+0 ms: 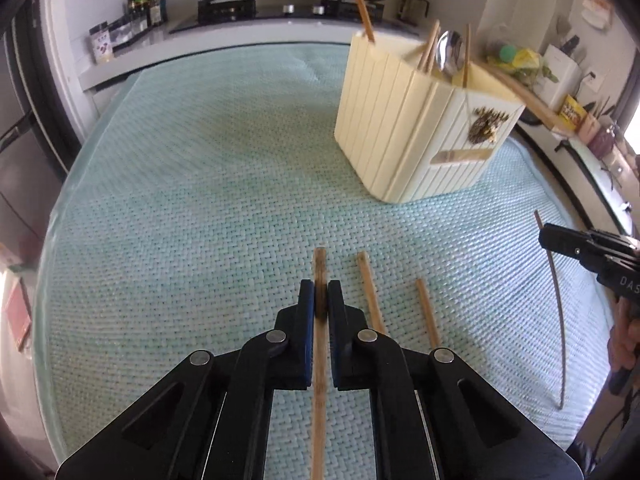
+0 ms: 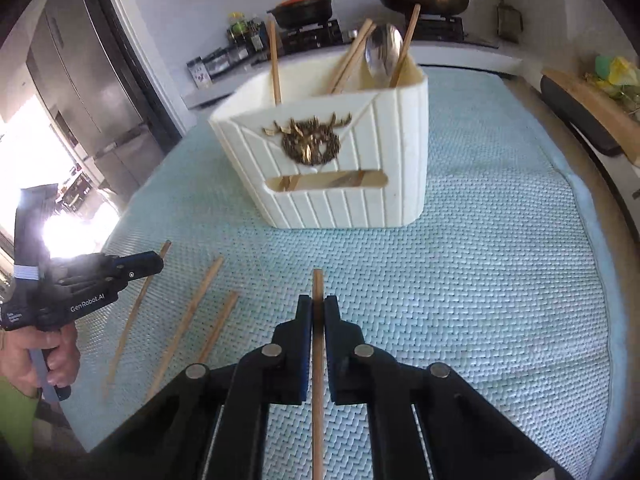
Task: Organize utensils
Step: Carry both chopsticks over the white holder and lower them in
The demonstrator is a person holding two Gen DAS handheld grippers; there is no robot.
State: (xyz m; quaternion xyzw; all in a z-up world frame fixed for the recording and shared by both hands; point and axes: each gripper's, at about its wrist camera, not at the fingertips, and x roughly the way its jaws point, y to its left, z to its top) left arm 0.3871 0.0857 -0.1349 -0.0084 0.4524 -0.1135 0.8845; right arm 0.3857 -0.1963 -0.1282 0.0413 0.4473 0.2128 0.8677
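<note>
Two grippers, left [image 1: 320,292] and right [image 2: 318,308], each clamp one wooden chopstick [image 1: 320,264]; two loose chopsticks [image 1: 370,292] lie beside on the woven mat [image 1: 200,200]. Beyond, a cream holder [image 2: 340,152] contains chopsticks and a spoon [image 2: 383,52]; stove [image 1: 228,10] behind.

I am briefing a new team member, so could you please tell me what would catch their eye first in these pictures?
First, the cream ribbed plastic utensil holder with a gold emblem, standing at the far side of the pale green woven mat with a steel spoon and wooden chopsticks in it. Next, each tool is shut on a wooden chopstick: the left tool and the right tool. Two more loose wooden chopsticks lie on the mat between them.
</note>
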